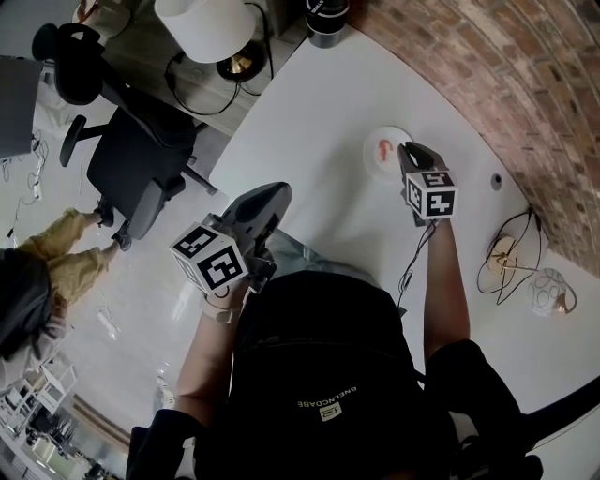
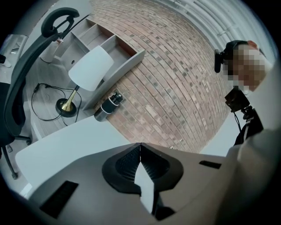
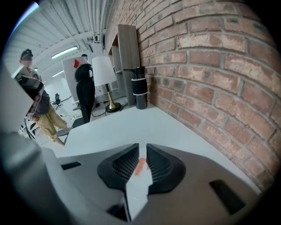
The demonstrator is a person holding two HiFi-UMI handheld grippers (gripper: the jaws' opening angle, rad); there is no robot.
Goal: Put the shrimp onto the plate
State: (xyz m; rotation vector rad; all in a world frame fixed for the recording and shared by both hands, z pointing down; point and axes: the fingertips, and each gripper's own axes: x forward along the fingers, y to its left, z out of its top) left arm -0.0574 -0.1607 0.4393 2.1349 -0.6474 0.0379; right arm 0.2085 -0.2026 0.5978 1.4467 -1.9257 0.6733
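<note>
A small white plate (image 1: pixel 373 161) lies on the white table (image 1: pixel 309 131) near the brick wall. An orange-pink shrimp (image 1: pixel 385 148) rests on it. My right gripper (image 1: pixel 406 150) hovers at the plate's right edge, its jaws a narrow gap apart. Through that gap the right gripper view shows the shrimp (image 3: pixel 140 166) lying on white below, not pinched. My left gripper (image 1: pixel 269 201) is held over the table's near edge, well left of the plate. It is shut with nothing in it, and in its own view the left gripper (image 2: pixel 140 147) has its jaws meeting along a line.
A black bottle (image 1: pixel 326 19) stands at the table's far end by the brick wall (image 1: pixel 487 66). A white-shaded lamp (image 1: pixel 204 26) and an office chair (image 1: pixel 141 169) are to the left. Cables and a small brass object (image 1: pixel 506 258) lie at the table's right. A person (image 1: pixel 56 253) stands at far left.
</note>
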